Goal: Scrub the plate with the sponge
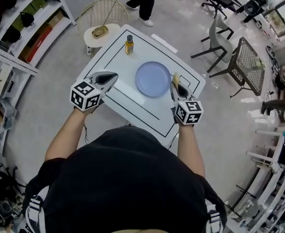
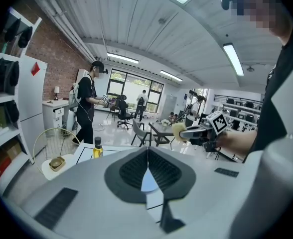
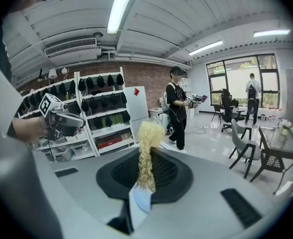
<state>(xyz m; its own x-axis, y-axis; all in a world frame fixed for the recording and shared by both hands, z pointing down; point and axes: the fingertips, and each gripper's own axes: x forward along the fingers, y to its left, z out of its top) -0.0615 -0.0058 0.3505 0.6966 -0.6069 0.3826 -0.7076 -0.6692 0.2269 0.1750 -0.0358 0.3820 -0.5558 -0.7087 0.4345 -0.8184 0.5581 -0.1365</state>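
Pale blue round plate (image 1: pixel 152 79) sits mid white table with black outline (image 1: pixel 118 101), with nothing resting on it. Right gripper (image 1: pixel 176 85) is clamped on a yellow fluffy sponge (image 1: pixel 175 77), which sticks out past the jaw tips right at the plate's right rim; I can't tell if it touches. Left gripper (image 1: pixel 114 75) hovers left of the plate, jaws pressed together with nothing between them. A glass bottle of yellow liquid with dark cap (image 1: pixel 129 44) stands at the far side, well apart from the plate. Step looks like the approach, scrub not yet started. Next move probably needs the sponge brought over and pressed down on the plate face, then rubbed; the plate may slide unless the left gripper steadies its rim.
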